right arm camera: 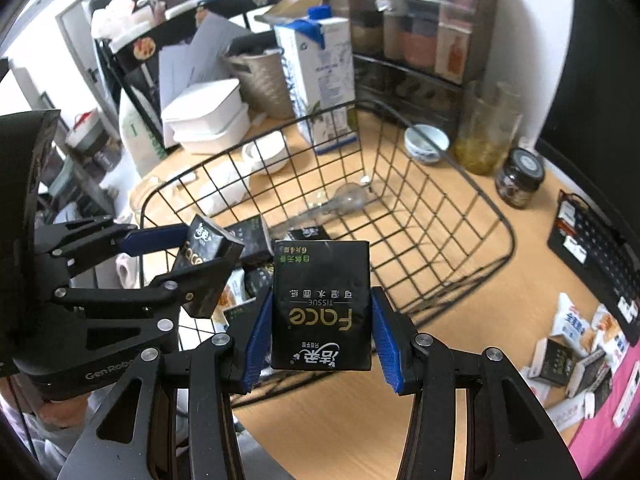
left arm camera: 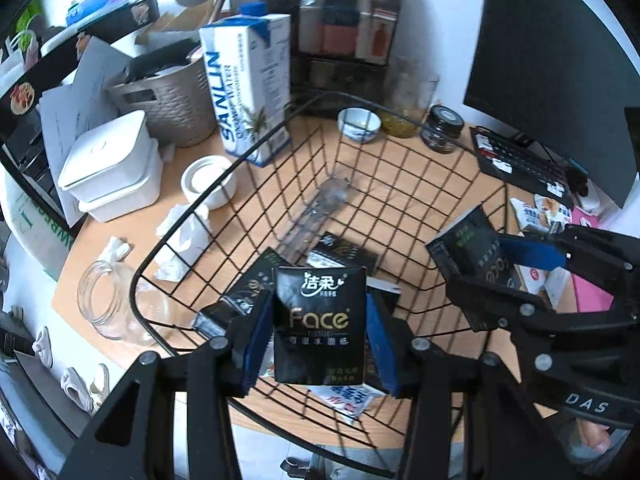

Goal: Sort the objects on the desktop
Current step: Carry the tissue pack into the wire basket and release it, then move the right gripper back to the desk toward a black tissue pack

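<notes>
Two tissue packs are in hand at once, one per gripper, both poised at the near edge of the wire basket (left arm camera: 400, 184). At lower centre of the left wrist view, the left gripper (left arm camera: 318, 344) is clamped on an upright black tissue pack (left arm camera: 319, 320), its blue pads pressing the two narrow sides; the pack hangs over the basket's near rim, above other black packs (left arm camera: 340, 254) already lying inside. At right of that frame the right gripper (left arm camera: 516, 264) appears side-on, closed on a second tissue pack (left arm camera: 472, 246) just over the basket's right rim. In the right wrist view that second pack sits inverted at lower centre, again squeezed at its sides and not yet past the rim. More packs and snack sachets (right arm camera: 576, 332) lie on the desk (right arm camera: 460, 340) at lower right — work remaining, by the look of it.

To do the drop well: carry each pack forward past the rim wire, lower it close to the packs below, then part the pads — one gripper at a time, so the two do not collide.
</notes>
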Available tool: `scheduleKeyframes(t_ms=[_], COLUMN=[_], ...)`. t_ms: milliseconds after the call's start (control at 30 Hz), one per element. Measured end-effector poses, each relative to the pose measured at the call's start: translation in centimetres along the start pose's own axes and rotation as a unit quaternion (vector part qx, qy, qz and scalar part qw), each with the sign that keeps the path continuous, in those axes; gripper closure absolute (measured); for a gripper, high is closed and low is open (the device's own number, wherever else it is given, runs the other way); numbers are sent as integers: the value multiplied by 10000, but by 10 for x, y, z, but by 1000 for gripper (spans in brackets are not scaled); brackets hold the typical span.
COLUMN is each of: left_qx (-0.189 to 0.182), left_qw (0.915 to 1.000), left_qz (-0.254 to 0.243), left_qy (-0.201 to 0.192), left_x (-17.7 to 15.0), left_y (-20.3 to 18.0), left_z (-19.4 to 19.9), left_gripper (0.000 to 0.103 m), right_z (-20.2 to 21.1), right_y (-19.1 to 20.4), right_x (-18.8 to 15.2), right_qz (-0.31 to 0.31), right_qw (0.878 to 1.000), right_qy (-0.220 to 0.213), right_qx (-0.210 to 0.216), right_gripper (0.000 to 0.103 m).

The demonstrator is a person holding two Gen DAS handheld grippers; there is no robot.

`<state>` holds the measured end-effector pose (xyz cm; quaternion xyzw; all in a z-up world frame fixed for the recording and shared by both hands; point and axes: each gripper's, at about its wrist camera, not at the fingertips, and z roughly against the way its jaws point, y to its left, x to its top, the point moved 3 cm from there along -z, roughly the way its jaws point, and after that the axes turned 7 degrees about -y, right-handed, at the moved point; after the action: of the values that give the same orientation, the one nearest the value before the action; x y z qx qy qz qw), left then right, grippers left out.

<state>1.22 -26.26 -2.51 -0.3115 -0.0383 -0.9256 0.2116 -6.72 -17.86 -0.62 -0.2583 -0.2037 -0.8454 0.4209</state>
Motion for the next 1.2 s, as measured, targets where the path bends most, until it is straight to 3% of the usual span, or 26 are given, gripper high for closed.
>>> scheduleKeyframes(t_ms=[400,500,733,900,1133,1200], left_qx=[-3,-16,-13,-133,-586,-722], left_qw=[9997,9998,10000,9996,9929,9882], left_qz=[181,163,62,-224,-999,-1320], left_qy=[153,146,37,-142,-283,-270], left_x=[-2,-3,2,9,17,16], left_y=[16,15,-2,-39,-141,-178], left_z=[-15,-14,-1,18,34,30], left_gripper=[50,43,43,42,42,36], right_z=[-33,-31,3,47,104,115], right_y=[4,1,-11,-44,-150,-186], right_x=[5,5,2,-18,-84,-106], right_qz=[-4,-103,-198,-371,-1174,-1521], right_qw=[9998,9997,9996,9987,9883,9814], right_qy=[199,135,-127,-353,-196,-97], right_qx=[88,171,172,-50,-949,-1170], right_gripper=[55,55,55,55,55,55])
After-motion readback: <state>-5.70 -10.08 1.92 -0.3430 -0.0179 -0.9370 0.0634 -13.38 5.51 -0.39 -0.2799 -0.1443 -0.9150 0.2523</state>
